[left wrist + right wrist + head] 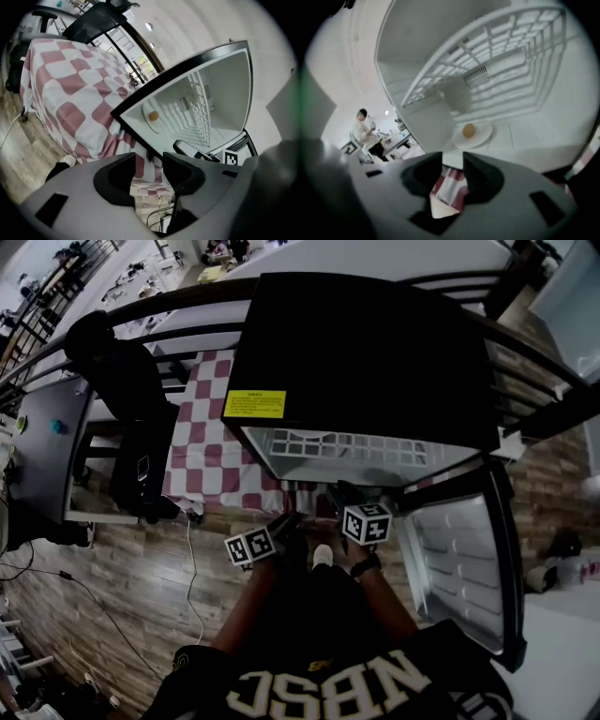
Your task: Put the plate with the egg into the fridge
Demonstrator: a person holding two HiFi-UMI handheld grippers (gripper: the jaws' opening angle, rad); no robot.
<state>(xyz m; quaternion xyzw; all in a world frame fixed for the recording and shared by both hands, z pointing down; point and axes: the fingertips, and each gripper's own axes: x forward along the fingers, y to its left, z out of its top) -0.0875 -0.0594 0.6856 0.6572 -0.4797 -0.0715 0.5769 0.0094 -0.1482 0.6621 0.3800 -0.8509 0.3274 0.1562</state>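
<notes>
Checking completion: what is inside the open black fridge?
A round white plate holding a brown egg, on its floor under a white wire shelf. The right gripper covers the front.

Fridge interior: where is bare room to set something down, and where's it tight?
Seen from the right gripper view, bare fridge floor lies right of the plate, plus a strip at the front lip. The wire shelf above looks empty. Tight: between the plate and the left wall.
</notes>
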